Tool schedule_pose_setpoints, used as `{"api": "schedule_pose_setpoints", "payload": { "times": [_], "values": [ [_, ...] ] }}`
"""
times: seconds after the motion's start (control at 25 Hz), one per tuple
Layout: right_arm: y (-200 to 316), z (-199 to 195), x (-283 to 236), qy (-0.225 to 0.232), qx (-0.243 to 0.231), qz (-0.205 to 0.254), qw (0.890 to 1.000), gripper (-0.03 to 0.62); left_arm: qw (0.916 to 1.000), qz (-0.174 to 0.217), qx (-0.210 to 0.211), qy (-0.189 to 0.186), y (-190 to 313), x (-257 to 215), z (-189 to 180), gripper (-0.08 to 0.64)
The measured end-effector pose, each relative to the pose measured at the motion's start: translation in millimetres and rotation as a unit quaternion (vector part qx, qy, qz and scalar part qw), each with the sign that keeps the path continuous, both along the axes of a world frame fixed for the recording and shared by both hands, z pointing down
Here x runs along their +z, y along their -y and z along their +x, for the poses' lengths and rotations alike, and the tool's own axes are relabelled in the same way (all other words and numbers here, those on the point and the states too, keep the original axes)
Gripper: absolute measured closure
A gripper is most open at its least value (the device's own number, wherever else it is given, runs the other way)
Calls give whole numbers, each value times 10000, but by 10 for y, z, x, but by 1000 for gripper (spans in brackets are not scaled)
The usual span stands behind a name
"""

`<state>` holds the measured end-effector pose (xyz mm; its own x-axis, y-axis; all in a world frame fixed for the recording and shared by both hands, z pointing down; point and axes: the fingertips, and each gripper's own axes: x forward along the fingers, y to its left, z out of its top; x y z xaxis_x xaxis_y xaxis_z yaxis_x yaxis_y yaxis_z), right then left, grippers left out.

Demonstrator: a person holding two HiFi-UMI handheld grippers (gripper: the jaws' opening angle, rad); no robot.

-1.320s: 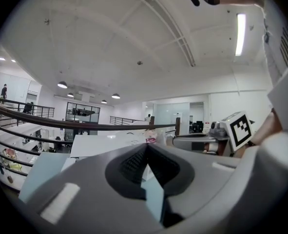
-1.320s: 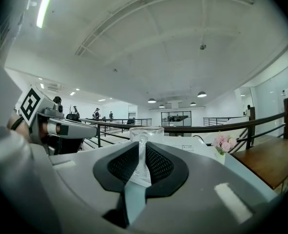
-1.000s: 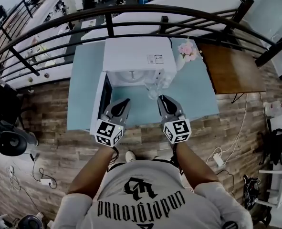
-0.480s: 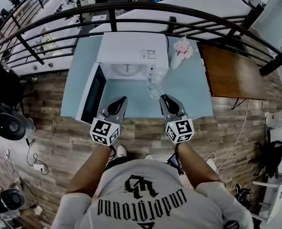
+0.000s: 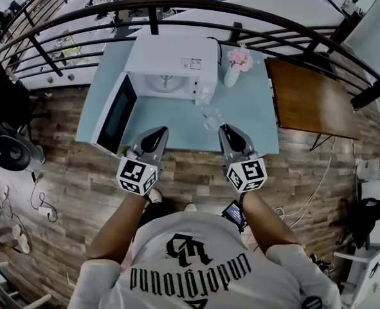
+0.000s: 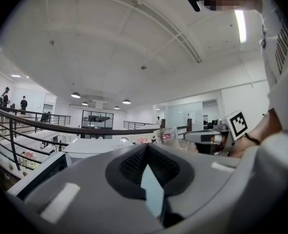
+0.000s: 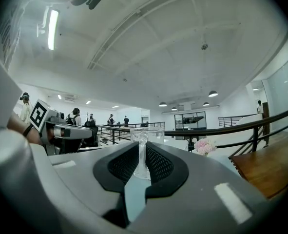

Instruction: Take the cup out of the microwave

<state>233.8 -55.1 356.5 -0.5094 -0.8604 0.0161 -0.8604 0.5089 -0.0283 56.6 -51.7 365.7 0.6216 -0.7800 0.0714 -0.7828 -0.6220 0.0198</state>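
A white microwave stands at the back of the light blue table, its door swung open to the left. My right gripper is shut on the handle of a clear glass cup, held above the table in front of the microwave. In the right gripper view the cup stands upright between my pads. My left gripper hovers near the table's front edge, shut and holding nothing. The left gripper view shows the cup off to its right.
A white vase of pink flowers stands just right of the microwave. A brown wooden table adjoins on the right. A dark railing runs behind the table. Cables and gear lie on the wood floor.
Both grippers have drawn back from the microwave toward the table's front edge. The cup came along in the right gripper, away from the microwave's opening.
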Motion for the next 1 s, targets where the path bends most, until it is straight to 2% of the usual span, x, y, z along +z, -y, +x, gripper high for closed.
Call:
{"api": "schedule_pose_setpoints", "payload": {
  "times": [0.4, 1.0],
  "values": [
    [-171, 216, -145, 62, -89, 114, 9999, 549, 9999, 86, -52, -13, -118, -116, 89, 511],
    [-120, 250, -172, 64, -170, 176, 9997, 549, 9999, 66, -143, -2, -72, -106, 119, 511]
  ]
}}
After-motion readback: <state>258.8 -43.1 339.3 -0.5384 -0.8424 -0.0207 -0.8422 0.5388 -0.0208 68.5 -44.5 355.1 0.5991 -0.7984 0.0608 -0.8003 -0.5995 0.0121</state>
